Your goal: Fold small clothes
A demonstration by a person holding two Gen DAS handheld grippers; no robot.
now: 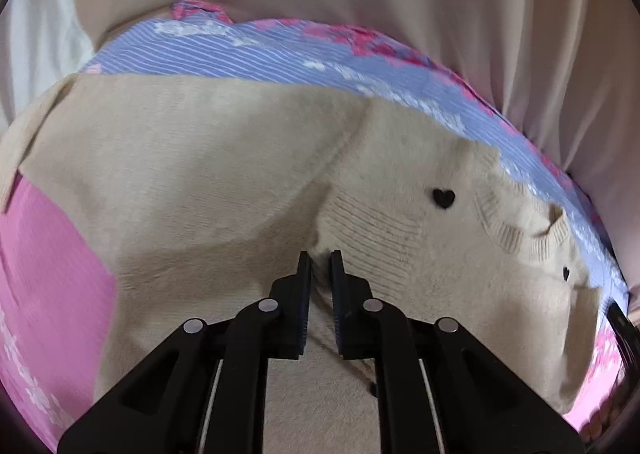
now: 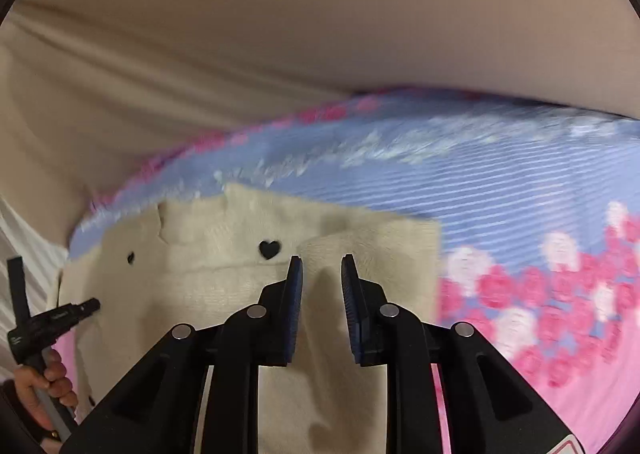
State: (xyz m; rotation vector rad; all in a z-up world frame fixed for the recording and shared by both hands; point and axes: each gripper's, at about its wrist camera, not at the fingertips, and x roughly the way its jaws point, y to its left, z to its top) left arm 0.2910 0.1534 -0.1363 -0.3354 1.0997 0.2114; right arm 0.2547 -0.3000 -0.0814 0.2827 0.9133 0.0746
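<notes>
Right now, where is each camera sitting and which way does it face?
Left wrist: sits behind the left gripper, facing down its fingers at the cream sweater; a fold is between its near-shut jaws.
Right wrist: sits behind the right gripper, open over the sweater; the person's hand shows at lower left.
Shared: sweater, its heart button, the floral bedspread.

Two close wrist views, perhaps opposed, sharing the cream sweater [image 1: 224, 182].
</notes>
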